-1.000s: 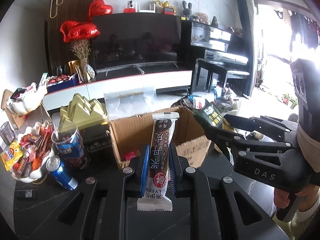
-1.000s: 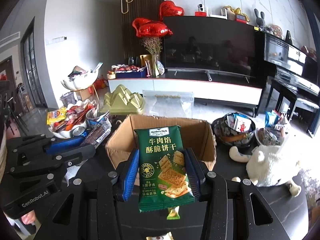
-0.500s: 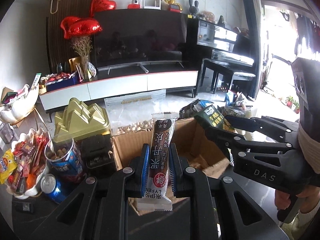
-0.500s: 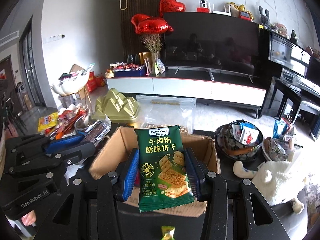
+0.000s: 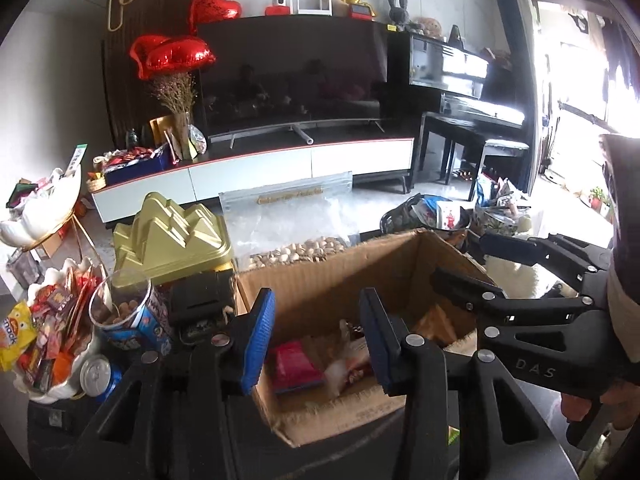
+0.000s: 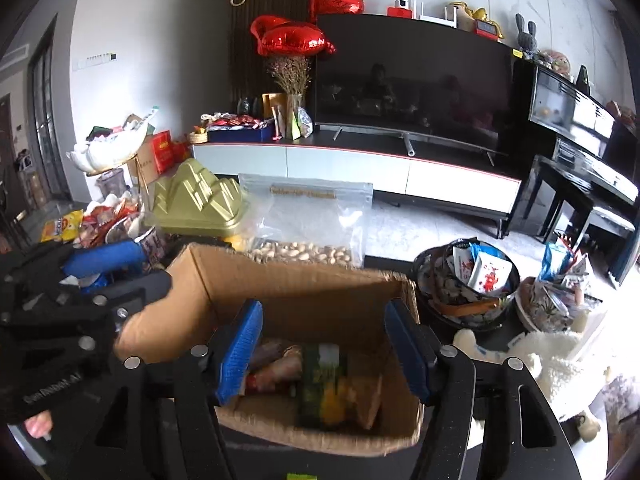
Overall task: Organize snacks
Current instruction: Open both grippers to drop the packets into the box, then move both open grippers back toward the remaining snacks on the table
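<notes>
The open brown cardboard box [image 6: 296,300] sat on the dark tabletop [image 5: 360,456] and already held a loose heap of snacks, among them a green biscuit packet [image 6: 322,384], blurred as if dropping, and a pink wrapped snack [image 5: 296,364]. Above it hung the left gripper [image 5: 316,344] and the right gripper [image 6: 324,354], each with its blue-padded jaws opening and nothing between them; the box interior showed through both gaps. This looked like the release step of dropping snacks into the box. Beside the box stood a gold mountain-shaped tin [image 5: 172,236], a clear zip bag of pistachios [image 6: 308,220], a white dish of mixed sweets [image 5: 44,332] and a patterned round bowl of packets [image 6: 464,288]. The next move probably called for lifting both tongs clear and reaching for loose snacks from the dish or bowl.
</notes>
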Demonstrator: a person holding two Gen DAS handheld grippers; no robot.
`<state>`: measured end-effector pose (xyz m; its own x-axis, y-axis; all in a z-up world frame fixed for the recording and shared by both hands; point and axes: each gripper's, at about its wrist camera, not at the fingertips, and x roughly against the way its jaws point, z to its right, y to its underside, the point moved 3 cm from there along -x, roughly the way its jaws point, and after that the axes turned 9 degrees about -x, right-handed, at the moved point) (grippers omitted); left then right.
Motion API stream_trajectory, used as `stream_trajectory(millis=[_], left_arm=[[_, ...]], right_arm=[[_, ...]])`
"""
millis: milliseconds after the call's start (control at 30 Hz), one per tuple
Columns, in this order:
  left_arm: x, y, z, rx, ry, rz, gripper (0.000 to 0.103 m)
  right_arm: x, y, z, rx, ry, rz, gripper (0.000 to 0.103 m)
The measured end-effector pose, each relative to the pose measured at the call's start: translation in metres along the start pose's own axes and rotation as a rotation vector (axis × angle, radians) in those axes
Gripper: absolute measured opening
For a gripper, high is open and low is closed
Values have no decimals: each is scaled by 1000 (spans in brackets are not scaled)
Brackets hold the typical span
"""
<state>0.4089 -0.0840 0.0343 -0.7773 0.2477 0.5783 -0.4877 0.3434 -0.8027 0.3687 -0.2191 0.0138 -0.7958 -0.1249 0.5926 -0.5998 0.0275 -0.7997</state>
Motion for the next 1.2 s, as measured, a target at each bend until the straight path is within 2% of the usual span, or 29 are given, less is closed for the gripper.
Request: stream_trajectory(millis=[300, 667, 1200], left_arm=[[57, 20, 18, 3, 18, 22, 48], [117, 58, 53, -29, 53, 36, 56], [144, 133, 83, -21, 112, -46, 57]], right_arm=[[54, 28, -6, -31, -42, 28, 66], [115, 79, -14, -6, -26, 41, 70], [150, 160, -25, -30, -36, -53, 72]])
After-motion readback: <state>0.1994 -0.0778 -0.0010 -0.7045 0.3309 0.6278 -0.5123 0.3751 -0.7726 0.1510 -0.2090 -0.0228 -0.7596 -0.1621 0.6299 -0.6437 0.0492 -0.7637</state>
